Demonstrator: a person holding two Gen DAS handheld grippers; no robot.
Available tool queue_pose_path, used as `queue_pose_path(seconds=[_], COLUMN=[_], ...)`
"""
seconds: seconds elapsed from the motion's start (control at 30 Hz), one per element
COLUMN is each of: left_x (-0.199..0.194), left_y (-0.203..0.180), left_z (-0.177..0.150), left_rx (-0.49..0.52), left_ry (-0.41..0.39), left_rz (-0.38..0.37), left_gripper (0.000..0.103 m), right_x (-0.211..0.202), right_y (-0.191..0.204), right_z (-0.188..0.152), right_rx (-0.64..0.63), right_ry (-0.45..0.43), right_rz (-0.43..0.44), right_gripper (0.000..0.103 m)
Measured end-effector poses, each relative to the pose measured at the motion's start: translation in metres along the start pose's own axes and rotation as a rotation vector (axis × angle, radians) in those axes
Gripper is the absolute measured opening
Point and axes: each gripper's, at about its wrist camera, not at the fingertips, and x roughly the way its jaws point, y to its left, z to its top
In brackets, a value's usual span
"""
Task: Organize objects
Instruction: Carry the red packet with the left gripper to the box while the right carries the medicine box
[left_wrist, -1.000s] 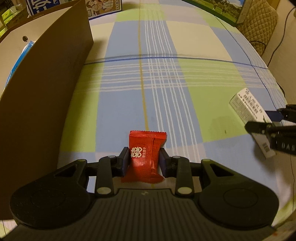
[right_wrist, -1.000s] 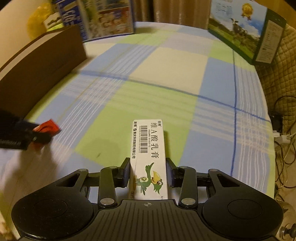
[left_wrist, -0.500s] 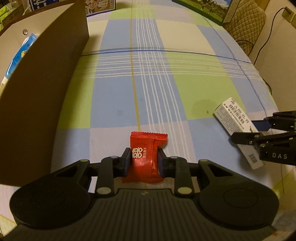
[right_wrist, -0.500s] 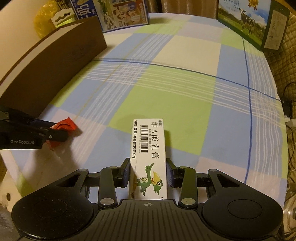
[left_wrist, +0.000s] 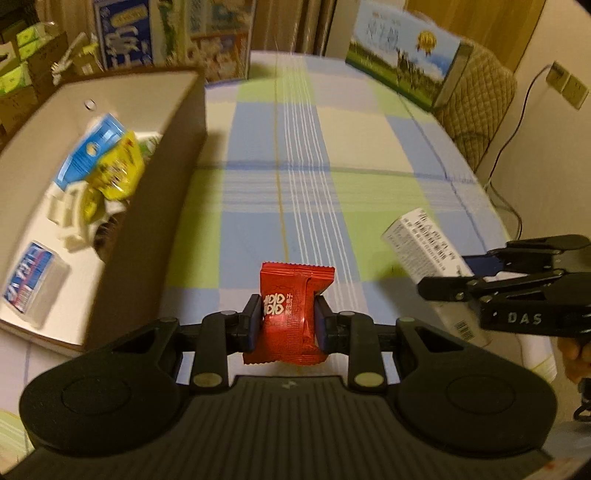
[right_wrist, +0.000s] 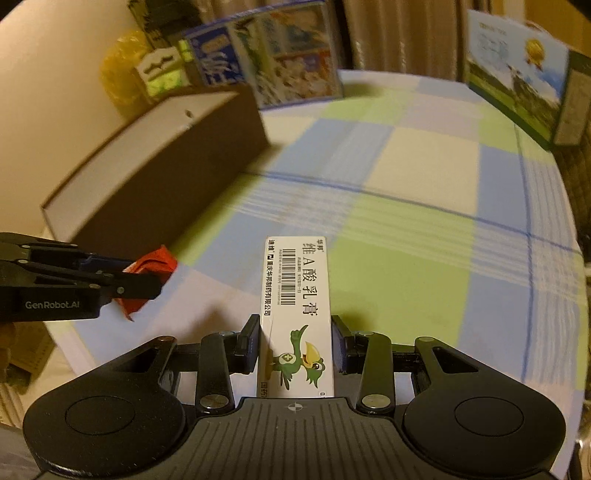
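My left gripper is shut on a red snack packet, held above the checked tablecloth. The same packet shows at the left of the right wrist view, in the left gripper. My right gripper is shut on a long white ointment box with a green bird printed on it. That white box also appears at the right of the left wrist view, held by the right gripper. A brown cardboard box stands open to the left, with several packets inside.
Inside the brown box lie a blue-and-yellow packet, white pieces and a small blue-and-white pack. Tall printed cartons stand at the table's far edge, another carton at the far right. A quilted chair stands beyond the table's right edge.
Both grippers have risen with their loads still held. The left wrist view now looks down into the brown box, whose contents were mostly hidden before.
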Motion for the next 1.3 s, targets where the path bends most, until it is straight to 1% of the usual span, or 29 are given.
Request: queue_pose_path(seconds=[0.27, 0.47, 0.63, 0.9, 1.07, 1.3], left_x=[-0.043, -0.071, -0.086, -0.092, -0.09, -0.082], left_y=[0.036, 0.077, 0.111, 0.152, 0.173, 0.199], left_z=[0.007, 0.009, 0.011, 0.012, 0.015, 0.023], left_rx=[-0.059, -0.109, -0.139, -0.163, -0.175, -0.181], left_ry=[-0.074, -0.13, -0.153, -0.166, -0.162, -0.159], left_rz=[0.039, 0.098, 0.138, 0.17, 0.175, 0.171], left_gripper=[0.024, 0.024, 0.024, 0.024, 0.024, 0.024], right_x=[-0.001, 0.009, 0.019, 0.041, 0.055, 0.08], right_y=[0.057, 0.099, 0.136, 0.179, 0.194, 0.208], right_z=[0.027, 0.051, 0.07, 0.093, 0.105, 0.117], right_rx=[-0.069, -0.081, -0.102, -0.13, -0.131, -0.105], right_ry=[-0.036, -0.058, -0.078, -0.088, -0.087, -0.066], right_rz=[0.111, 0.222, 0.282, 0.309, 0.291, 0.233], right_gripper=[0.036, 0.036, 0.036, 0.036, 0.035, 0.036])
